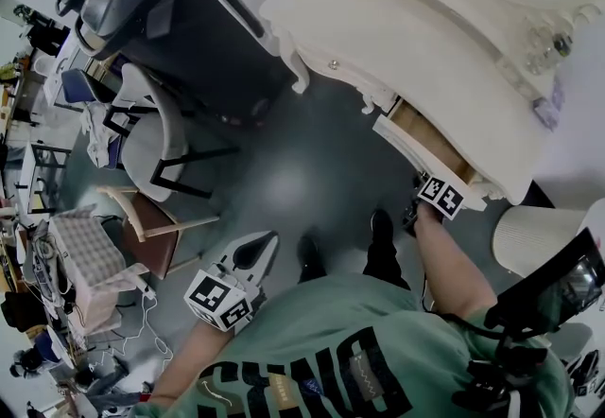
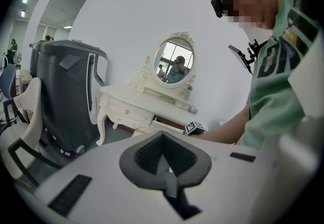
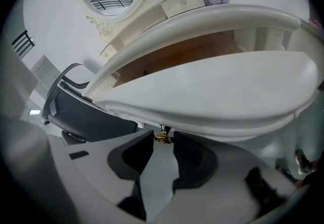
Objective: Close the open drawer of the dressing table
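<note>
Two tools show. The right tool (image 3: 163, 143) is clenched on the brass knob (image 3: 162, 137) of the drawer (image 3: 212, 91), which stands partly open at the head view's right centre. The left tool (image 2: 161, 139), closed and empty, hangs lower left.

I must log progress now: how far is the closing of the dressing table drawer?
Done: nothing yet; the drawer stands pulled out, its wooden inside showing. In hand: the right gripper is clamped on the drawer's gold knob. Remaining: push the drawer fully in. The left gripper is shut, away from the table.
</note>
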{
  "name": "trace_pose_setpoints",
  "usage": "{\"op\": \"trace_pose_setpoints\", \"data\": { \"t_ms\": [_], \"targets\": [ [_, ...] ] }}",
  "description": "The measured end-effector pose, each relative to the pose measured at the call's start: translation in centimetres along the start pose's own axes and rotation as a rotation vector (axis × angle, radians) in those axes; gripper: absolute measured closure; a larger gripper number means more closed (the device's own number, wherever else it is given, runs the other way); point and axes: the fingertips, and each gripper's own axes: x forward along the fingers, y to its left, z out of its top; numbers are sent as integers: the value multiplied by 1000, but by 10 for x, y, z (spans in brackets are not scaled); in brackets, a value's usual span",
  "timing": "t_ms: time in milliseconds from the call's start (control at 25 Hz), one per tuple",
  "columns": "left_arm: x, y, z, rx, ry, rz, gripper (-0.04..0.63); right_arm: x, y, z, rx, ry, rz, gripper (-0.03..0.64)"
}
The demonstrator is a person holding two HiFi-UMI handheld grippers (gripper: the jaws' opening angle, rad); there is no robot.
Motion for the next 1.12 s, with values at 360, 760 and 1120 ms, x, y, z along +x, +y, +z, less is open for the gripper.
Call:
{"op": "trace_pose_setpoints", "data": {
  "t_ms": [360, 760, 1120],
  "targets": [
    [9, 4, 6, 0, 9, -2, 597, 5, -4, 19, 4, -24, -11, 489],
    [21, 9, 13, -8, 13, -1, 597, 13, -7, 38, 7, -44, -23, 488],
    [28, 13, 16, -12, 13, 2, 597, 17, -10, 52, 11, -59, -36, 488]
  ]
}}
